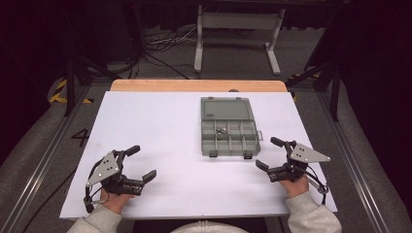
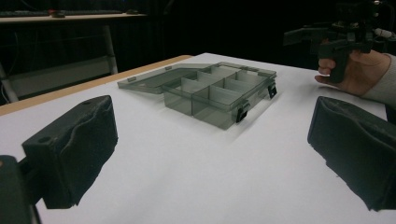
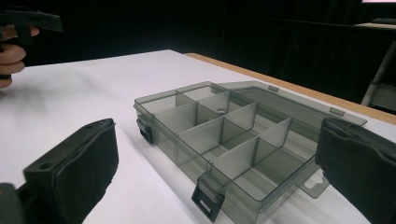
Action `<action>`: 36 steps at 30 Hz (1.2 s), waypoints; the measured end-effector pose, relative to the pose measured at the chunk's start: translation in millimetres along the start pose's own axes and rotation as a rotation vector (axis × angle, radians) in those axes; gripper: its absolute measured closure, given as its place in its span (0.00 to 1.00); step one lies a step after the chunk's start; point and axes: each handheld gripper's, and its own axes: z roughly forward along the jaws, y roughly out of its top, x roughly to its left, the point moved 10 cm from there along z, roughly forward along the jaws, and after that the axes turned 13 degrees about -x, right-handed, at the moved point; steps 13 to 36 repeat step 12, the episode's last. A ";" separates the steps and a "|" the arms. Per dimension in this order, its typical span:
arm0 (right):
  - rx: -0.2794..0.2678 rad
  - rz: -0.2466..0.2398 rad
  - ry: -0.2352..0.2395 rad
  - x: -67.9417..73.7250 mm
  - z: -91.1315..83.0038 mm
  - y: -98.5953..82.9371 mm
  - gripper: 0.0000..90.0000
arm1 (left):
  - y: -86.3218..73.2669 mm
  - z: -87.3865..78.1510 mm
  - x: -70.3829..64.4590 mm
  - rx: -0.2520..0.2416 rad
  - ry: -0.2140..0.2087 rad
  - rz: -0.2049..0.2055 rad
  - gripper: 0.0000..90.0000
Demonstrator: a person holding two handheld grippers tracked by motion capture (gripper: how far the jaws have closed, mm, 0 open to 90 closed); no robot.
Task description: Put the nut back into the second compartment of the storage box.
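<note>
Both grippers [image 1: 142,162] [image 1: 269,153] agape (box [image 1: 228,127] lidless-open)

Your compartment box [image 1: 228,136] lies on the table [image 1: 160,126], its open lid [image 1: 224,108] flat behind it and a few small parts [image 1: 221,131] in its back compartments. Your left gripper [image 1: 138,162] sits well to the box's near left, and your right gripper [image 1: 270,153] just off its near right corner.

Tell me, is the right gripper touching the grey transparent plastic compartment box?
Apart. In the high view, bare white table shows between the right gripper and the grey transparent plastic compartment box.
</note>
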 end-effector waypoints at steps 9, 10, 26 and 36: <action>0.006 -0.015 -0.010 0.2 0.0 -1.2 0.00 | 0.4 0.0 1.3 -0.009 0.001 -0.012 0.02; 0.003 -0.018 -0.009 0.8 0.3 -0.6 0.00 | 0.2 0.2 0.8 -0.008 0.002 -0.014 0.02; 0.002 -0.018 -0.007 1.2 0.3 -0.1 0.00 | 0.3 0.4 0.4 -0.008 0.002 -0.016 0.02; 0.002 -0.018 -0.007 1.2 0.3 -0.1 0.00 | 0.3 0.4 0.4 -0.008 0.002 -0.016 0.02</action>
